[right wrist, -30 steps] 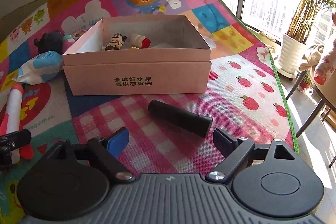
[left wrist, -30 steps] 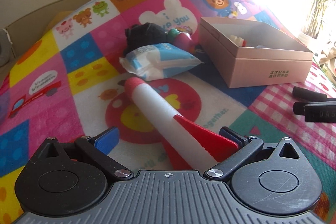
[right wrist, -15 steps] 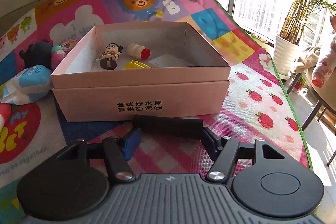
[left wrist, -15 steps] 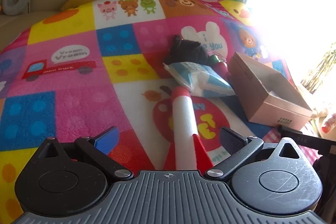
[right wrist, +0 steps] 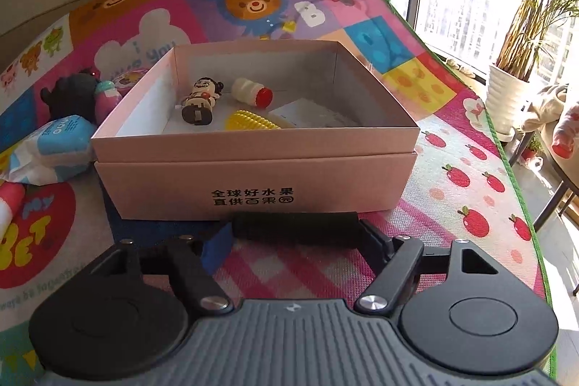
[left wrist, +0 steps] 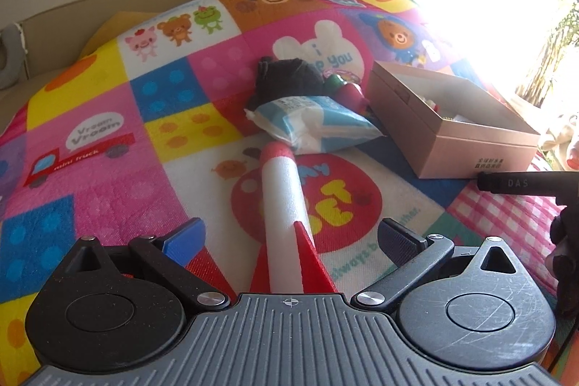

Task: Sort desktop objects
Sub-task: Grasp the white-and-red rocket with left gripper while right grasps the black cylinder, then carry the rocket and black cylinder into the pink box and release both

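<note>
Since a second ago, the right gripper [right wrist: 295, 237] has closed in on the black cylinder [right wrist: 295, 228], which lay loose on the checked patch of the play mat [right wrist: 452, 205] and now sits crosswise between the jaws, just in front of the pink cardboard box [right wrist: 253, 183]. Its jaws narrowed and have just been opening again; both fingers meet the cylinder's ends, though whether they press it cannot be told for certain.

That open box, its front printed with dark characters, holds a small figurine [right wrist: 201, 100], a white bottle with a red cap [right wrist: 251, 91], a yellow ridged toy [right wrist: 251, 122] and a white card [right wrist: 307, 114].

Over on the other side, the left gripper [left wrist: 289, 241] stands wide, its blue finger [left wrist: 182, 241] and black finger apart on either side of a white foam rocket with red fins [left wrist: 282, 198], which lies on the mat with its red nose pointing away; the pads do not touch it. Beyond the rocket's nose lie a blue and white tissue pack [left wrist: 311, 122], a dark plush toy [left wrist: 286, 78] and a pink and green toy [left wrist: 345, 89], clustered just beside the box's left wall.
</note>
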`<state>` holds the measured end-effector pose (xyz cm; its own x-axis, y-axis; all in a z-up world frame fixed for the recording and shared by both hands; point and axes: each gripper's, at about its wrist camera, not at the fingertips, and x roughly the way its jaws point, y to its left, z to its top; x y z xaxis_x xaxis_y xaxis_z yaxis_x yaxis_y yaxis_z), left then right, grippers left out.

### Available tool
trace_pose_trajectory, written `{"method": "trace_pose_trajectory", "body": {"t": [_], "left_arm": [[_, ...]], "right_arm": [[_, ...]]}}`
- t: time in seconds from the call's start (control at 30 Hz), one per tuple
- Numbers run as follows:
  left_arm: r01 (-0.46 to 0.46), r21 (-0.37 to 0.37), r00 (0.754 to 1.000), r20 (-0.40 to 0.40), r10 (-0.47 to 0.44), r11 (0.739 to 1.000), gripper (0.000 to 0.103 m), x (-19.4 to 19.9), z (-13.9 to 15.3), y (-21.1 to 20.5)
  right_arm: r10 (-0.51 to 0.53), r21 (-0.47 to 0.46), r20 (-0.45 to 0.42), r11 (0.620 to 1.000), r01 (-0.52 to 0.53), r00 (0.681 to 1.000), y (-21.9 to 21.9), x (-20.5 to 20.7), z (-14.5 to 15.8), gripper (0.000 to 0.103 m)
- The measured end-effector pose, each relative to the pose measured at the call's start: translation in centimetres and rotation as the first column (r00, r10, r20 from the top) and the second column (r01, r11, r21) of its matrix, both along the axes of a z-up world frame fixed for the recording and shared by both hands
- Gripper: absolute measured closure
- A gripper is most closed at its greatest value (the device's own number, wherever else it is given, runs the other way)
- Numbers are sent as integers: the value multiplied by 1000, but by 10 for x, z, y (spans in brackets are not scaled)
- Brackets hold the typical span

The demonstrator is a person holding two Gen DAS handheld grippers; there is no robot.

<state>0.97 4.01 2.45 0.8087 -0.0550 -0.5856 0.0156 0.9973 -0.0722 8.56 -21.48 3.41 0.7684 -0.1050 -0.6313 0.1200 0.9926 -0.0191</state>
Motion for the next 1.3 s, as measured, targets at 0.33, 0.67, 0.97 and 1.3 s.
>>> {"method": "trace_pose_trajectory", "body": {"t": [0.33,0.67,0.97,1.3], "left_arm": [[-23,53,996,-84,27,998,37,34,-8,-1],[96,93,993,-75,-89,991,71,-15,8,-20],[223,125,967,96,-236,967,71,-83,75,-57],[288,194,915,234,-329,938,71,-45,128,-116]], "right_arm": [[116,14,6,993,-116,993,-11,-48,4,29],[250,-52,22,967,-249,968,-20,-109,27,29],[335,-120,142,940,-320,932,-29,-165,71,29],[314,-168,371,948,-270,874,-50,-177,136,29]]}}
